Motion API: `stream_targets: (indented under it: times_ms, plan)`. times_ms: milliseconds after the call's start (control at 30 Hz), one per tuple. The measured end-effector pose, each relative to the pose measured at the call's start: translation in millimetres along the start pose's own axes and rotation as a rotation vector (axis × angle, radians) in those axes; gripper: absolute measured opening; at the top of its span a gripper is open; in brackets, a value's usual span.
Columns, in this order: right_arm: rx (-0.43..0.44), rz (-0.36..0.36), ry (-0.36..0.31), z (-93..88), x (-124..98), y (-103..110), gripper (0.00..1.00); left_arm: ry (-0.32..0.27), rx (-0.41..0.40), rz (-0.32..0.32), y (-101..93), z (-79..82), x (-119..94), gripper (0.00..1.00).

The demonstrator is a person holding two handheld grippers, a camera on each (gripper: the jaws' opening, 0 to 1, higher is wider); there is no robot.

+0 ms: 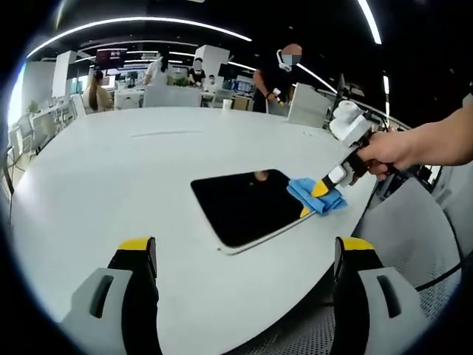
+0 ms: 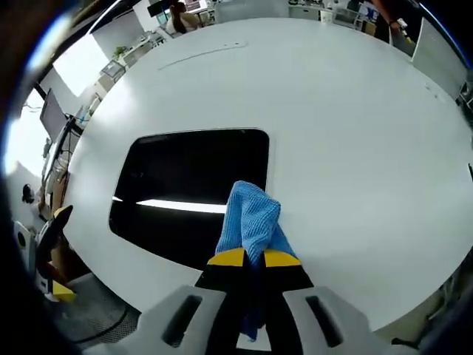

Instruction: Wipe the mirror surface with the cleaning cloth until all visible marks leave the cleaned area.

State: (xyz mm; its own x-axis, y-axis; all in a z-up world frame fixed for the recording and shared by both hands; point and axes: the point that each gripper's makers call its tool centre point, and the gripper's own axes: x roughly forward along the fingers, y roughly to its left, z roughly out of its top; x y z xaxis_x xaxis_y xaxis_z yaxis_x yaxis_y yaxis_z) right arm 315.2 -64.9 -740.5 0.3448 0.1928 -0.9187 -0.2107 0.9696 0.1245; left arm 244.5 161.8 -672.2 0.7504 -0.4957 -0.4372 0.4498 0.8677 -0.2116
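Right tool [image 2: 247,257] clamped on blue cloth [image 2: 250,216] at mirror [image 2: 192,174] edge; left tool [image 1: 244,248] apart above white table [image 1: 111,170].

1. The left gripper view looks from the near table [image 1: 111,170] edge, fairly low, across the top toward the office behind.
2. The right gripper view hangs close above the mirror [image 2: 192,177], facing steeply down.
3. Both take in the mirror, the blue cloth [image 2: 251,218] and the white tabletop.
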Motion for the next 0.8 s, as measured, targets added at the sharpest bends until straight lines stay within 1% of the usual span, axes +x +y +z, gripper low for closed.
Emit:
stream_targets:
  times_ms: [33,67,133,167,267,400,567,700,800]
  plan:
    - [-0.002,-0.002,-0.002,-0.3,-0.5,0.5,0.01,0.001,0.000,0.000,-0.1,-0.2,-0.1,0.98]
    - [-0.030,-0.008,-0.003,0.1,-0.5,1.0,0.01,0.002,-0.009,-0.001,1.1,-0.7,-0.1,0.97]
    - [-0.013,-0.018,0.002,0.8,0.8,0.6,0.01,0.010,-0.025,0.005,3.8,-1.6,0.1,0.99]
    - [-0.030,-0.020,0.004,1.3,0.6,1.6,0.01,0.022,-0.029,0.005,3.6,-2.8,-0.1,0.99]
    - [-0.007,-0.022,0.005,1.3,0.8,1.7,0.01,0.014,0.007,0.006,1.3,0.6,-3.1,0.98]
    - [0.011,-0.012,0.005,2.6,2.5,4.0,0.01,0.002,0.006,0.005,1.8,3.5,-4.4,0.99]
    - [0.001,-0.001,0.016,2.7,2.5,18.1,0.01,0.004,0.008,0.009,2.6,2.3,-3.1,0.99]
    - [0.002,-0.001,0.021,5.8,4.9,27.2,0.00,0.003,0.026,0.010,1.8,2.3,-3.3,0.99]
    - [-0.005,0.007,0.022,8.5,7.5,40.3,0.00,-0.010,0.029,0.023,4.0,4.4,-3.9,0.99]
